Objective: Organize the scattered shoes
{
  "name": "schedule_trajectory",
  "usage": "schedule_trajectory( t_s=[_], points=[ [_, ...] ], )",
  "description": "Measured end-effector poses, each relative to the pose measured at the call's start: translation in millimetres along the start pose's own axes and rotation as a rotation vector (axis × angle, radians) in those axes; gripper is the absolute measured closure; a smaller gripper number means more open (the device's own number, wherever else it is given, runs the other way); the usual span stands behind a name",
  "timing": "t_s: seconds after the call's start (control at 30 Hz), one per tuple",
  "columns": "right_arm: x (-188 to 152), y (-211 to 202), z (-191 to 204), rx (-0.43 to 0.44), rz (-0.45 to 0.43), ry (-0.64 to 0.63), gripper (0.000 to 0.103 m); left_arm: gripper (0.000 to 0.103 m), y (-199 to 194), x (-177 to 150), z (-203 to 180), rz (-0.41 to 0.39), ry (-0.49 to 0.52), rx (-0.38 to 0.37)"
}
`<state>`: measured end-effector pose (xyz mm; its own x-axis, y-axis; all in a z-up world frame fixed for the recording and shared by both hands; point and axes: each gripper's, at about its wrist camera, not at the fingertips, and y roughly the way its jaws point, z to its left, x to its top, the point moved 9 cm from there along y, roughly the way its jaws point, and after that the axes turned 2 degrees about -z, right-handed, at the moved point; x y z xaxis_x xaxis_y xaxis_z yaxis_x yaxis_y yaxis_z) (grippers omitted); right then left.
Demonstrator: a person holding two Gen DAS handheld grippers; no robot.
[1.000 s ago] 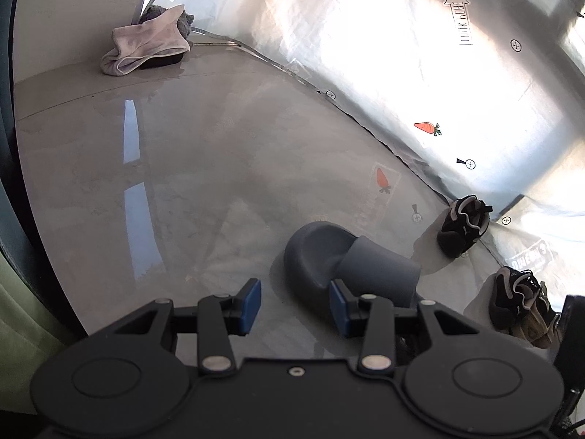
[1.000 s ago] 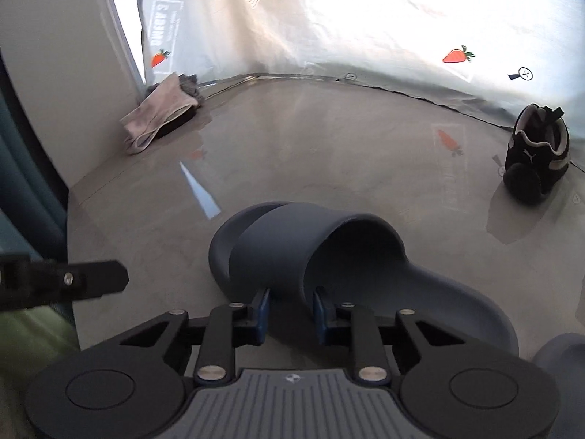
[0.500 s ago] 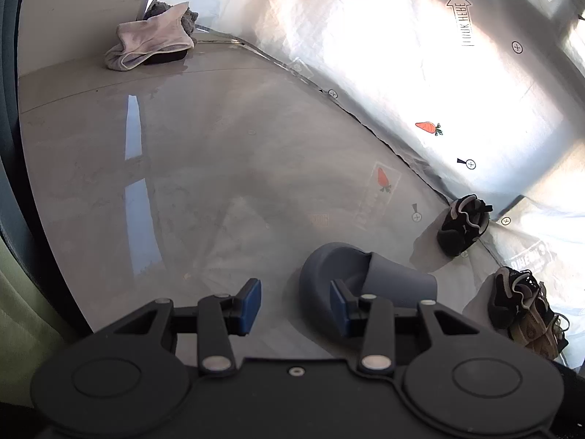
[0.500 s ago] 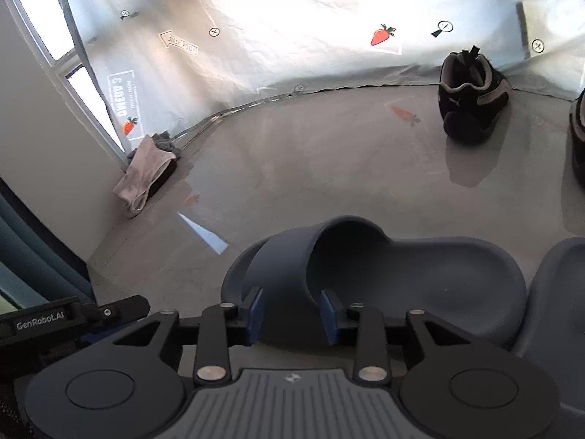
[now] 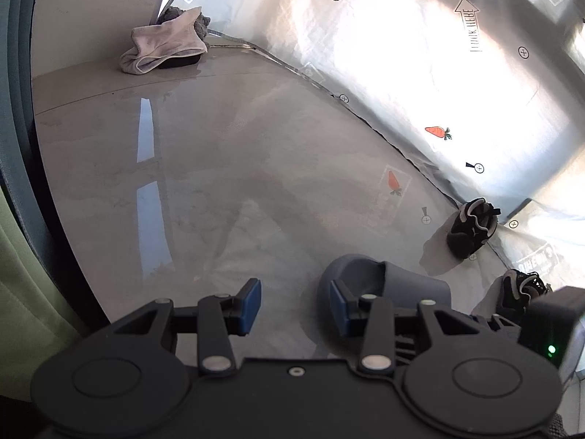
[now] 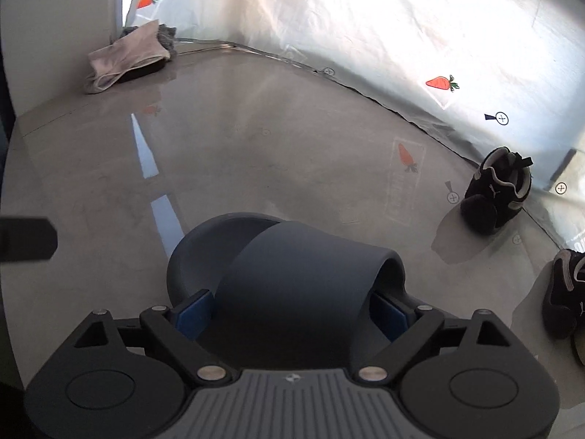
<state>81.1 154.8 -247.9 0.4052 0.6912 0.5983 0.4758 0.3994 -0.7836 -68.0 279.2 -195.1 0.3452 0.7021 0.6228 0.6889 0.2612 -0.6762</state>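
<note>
Resting on the glossy grey floor (image 6: 292, 139), a dark blue-grey slipper (image 6: 292, 274) with a broad rounded strap and an open, scooped toe lies right in front of the right gripper (image 6: 290, 312), toe pointing away from it. Off to the right, beside the silvery sheet (image 6: 384, 18) printed with carrots, a black sneaker (image 6: 497, 190) with pale trim stands against the sheet's lower edge, and a second black sneaker (image 6: 565, 292) sits nearer, at the picture's right edge. In the far left corner a pale towel (image 6: 124, 56) is draped over something dark. Nothing lies between the slipper and the sneakers but bare floor. The right gripper's jaws have just been opening and now stand spread wide, one blue pad on either side of the slipper's strap; the pads look just clear of it, so the slipper sits between them unpinched. The left gripper (image 5: 295, 305) hovers over the floor with its jaws partly spread and empty, the slipper (image 5: 384, 285) showing just behind its right finger.
</note>
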Motion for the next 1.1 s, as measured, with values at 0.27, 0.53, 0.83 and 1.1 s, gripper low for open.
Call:
schedule_trajectory(
  t_s=[0.27, 0.53, 0.83, 1.1],
  points=[
    [-55, -51, -10, -0.037, 0.05, -0.199, 0.012, 0.062, 7, -6, -11, 0.02, 0.009, -0.034],
    [-77, -82, -34, -0.061, 0.147, -0.222, 0.012, 0.062, 19, -15, -32, 0.043, 0.016, -0.085],
    [-65, -99, -151, -0.038, 0.013, 0.362, 0.012, 0.061, 17, -20, -50, 0.047, 0.038, -0.123],
    [-107, -96, -183, 0.153, 0.167, 0.603, 0.05, 0.061, 12, -24, -63, 0.05, 0.064, -0.133]
  ],
)
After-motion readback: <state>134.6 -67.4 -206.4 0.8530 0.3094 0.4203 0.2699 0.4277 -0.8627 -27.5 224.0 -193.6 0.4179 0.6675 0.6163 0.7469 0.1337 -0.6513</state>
